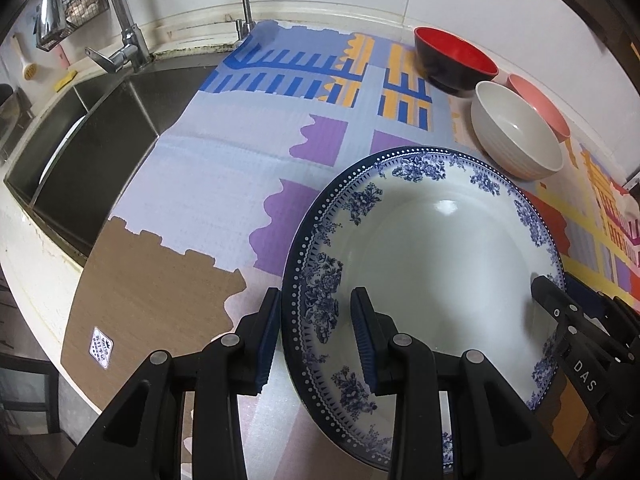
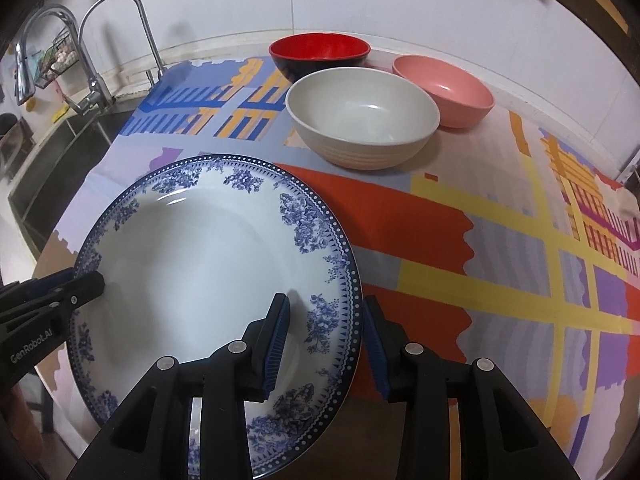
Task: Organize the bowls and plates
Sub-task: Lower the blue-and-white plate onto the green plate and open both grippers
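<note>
Left wrist view: blue-and-white plate [image 1: 440,260] at 4 o'clock, over the patterned mat [image 1: 224,184]. Can't tell whether resting on it or just clear of it.

Left gripper [image 1: 318,300] at 6 o'clock, straddling the plate's 9 o'clock rim. Outer pad against the rim edge, inner pad on the floral band, so pinching the plate.

Right gripper [image 2: 326,304] at 6 o'clock in its own view, straddling the opposite rim at the plate's 3 o'clock. Inner finger over the plate's face, outer pad just beside the rim edge. Can't tell whether actually pressing or a hair off. Also visible in the left view at 4 o'clock, one finger lying on the plate's face.

Three bowls grouped at 1–2 o'clock in the left view, 12 o'clock in the right, all upright and empty:
- red bowl [image 1: 456,56], black outside, farthest back near the wall
- white bowl [image 1: 516,132], ribbed outside, nearest the plate but apart from it
- pink bowl [image 1: 540,100], behind the white one, partly hidden in the left view

Steel sink [image 1: 92,132] at 9 o'clock off the mat's edge. Faucet [image 1: 128,40] at 10–11 o'clock, wire basket [image 1: 84,0] on the wall above it.
</note>
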`<action>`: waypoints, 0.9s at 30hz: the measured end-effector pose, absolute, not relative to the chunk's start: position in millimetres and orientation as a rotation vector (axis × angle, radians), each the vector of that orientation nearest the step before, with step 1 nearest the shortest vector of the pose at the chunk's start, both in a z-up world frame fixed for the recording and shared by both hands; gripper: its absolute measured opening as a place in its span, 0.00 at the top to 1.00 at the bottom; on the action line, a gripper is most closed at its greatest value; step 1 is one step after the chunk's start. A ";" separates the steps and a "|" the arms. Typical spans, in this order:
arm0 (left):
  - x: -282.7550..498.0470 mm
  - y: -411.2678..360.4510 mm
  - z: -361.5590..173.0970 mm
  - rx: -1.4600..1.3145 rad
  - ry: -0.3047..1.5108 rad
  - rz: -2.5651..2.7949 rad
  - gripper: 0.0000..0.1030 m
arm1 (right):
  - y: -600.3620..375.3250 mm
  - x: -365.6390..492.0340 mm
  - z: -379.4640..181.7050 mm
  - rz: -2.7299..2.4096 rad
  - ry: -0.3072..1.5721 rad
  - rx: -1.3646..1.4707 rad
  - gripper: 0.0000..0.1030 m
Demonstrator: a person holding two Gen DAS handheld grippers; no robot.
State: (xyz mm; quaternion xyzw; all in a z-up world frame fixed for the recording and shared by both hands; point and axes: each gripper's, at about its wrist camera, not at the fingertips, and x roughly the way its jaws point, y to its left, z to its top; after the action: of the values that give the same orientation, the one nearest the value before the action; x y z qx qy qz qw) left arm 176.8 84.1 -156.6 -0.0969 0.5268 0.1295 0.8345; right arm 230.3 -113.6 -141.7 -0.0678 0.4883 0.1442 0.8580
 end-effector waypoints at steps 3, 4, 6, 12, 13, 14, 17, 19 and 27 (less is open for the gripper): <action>177.3 84.4 -157.2 -0.206 1.119 0.277 0.66 | -113.5 231.0 -143.7 0.309 1.032 -0.141 0.62; 177.5 84.4 -157.3 -0.207 1.118 0.276 0.65 | -113.3 231.5 -144.5 0.311 1.033 -0.141 0.62; 177.8 83.5 -157.3 -0.208 1.118 0.270 0.61 | -112.7 232.7 -147.2 0.314 1.045 -0.147 0.62; 178.4 81.8 -156.0 -0.197 1.109 0.259 0.54 | -108.5 230.7 -150.1 0.342 1.046 -0.177 0.51; 178.1 81.9 -154.7 -0.194 1.102 0.263 0.49 | -108.3 230.2 -150.1 0.347 1.048 -0.174 0.49; 177.7 82.0 -152.6 -0.189 1.091 0.270 0.46 | -108.4 230.1 -149.9 0.349 1.049 -0.171 0.48; 176.6 80.2 -145.8 -0.162 1.061 0.281 0.42 | -109.9 230.2 -147.1 0.351 1.045 -0.158 0.47; 176.3 79.2 -141.3 -0.149 1.046 0.286 0.39 | -111.0 230.3 -143.8 0.348 1.034 -0.153 0.46; 182.9 70.1 -117.4 -0.086 0.967 0.249 0.31 | -119.8 229.9 -128.1 0.347 0.995 -0.112 0.45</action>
State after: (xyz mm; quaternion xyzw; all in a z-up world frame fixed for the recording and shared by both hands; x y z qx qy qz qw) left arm 182.9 70.1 -117.4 -0.0411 0.4634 0.1192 0.8771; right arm 229.9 -119.8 -128.1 -0.0536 0.4746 0.1655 0.8629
